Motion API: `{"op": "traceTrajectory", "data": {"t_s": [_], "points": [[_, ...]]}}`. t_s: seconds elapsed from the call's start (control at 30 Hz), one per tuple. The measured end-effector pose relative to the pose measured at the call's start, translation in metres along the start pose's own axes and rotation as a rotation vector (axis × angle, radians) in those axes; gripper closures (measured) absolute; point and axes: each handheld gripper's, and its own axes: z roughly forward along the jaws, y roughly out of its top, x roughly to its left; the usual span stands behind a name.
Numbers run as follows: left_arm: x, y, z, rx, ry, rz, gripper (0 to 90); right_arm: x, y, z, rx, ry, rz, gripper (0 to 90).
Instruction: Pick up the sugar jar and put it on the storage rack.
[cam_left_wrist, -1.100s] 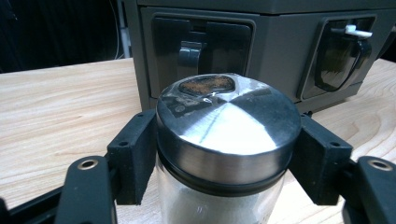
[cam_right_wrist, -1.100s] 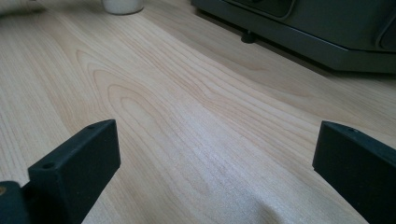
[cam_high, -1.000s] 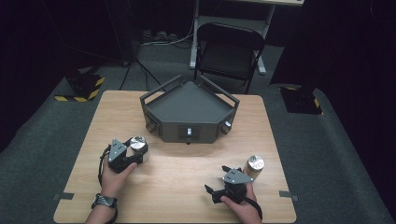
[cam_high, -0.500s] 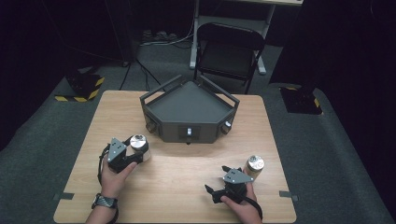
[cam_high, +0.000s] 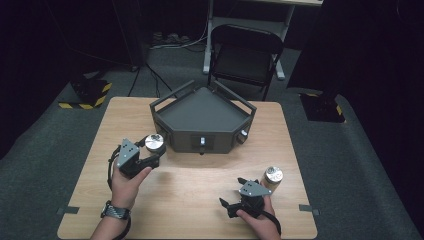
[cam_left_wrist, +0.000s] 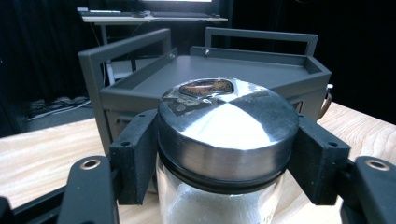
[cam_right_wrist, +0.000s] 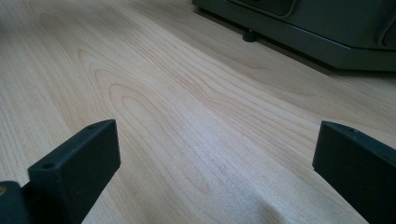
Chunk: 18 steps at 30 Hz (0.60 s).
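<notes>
A glass jar (cam_high: 154, 144) with a brushed metal lid is off the table, close to the left front of the dark grey tray (cam_high: 200, 112). My left gripper (cam_high: 153, 152) is shut on it. In the left gripper view both pads (cam_left_wrist: 135, 154) press the jar (cam_left_wrist: 228, 126) just under its lid, and the tray (cam_left_wrist: 233, 70) stands right behind it. A second jar (cam_high: 272, 177) with brownish contents stands on the table at the front right. My right gripper (cam_high: 230, 193) rests to its left, open. In the right gripper view its jaws (cam_right_wrist: 215, 163) stand wide over bare wood.
The wooden table (cam_high: 190, 200) has its front edge just behind my hands. The tray has raised rails and small feet (cam_right_wrist: 249, 35). A folding chair (cam_high: 245, 55) stands beyond the table's far edge, and a yellow-black striped base (cam_high: 87, 95) sits on the floor at left.
My left gripper has risen with the jar and drifted toward the tray. The right gripper and the second jar have not moved.
</notes>
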Motion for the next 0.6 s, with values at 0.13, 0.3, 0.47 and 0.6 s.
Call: {"op": "traceTrajectory", "data": {"t_s": [0.13, 0.3, 0.47, 0.6], "points": [[0.000, 0.008, 0.002, -0.011, -0.011, -0.007, 32.2, 0.000, 0.000, 0.000, -0.001, 0.002, 0.002, 0.7], [-0.004, 0.021, 0.007, -0.025, -0.013, 0.002, 32.2, -0.002, 0.000, 0.000, 0.000, 0.004, 0.008, 0.7], [-0.007, 0.032, 0.013, -0.024, -0.012, 0.015, 32.2, -0.002, -0.001, -0.001, -0.003, 0.004, 0.009, 0.7], [-0.008, 0.040, 0.019, -0.033, -0.014, 0.015, 32.2, -0.001, -0.001, -0.001, -0.004, 0.003, 0.005, 0.7]]}}
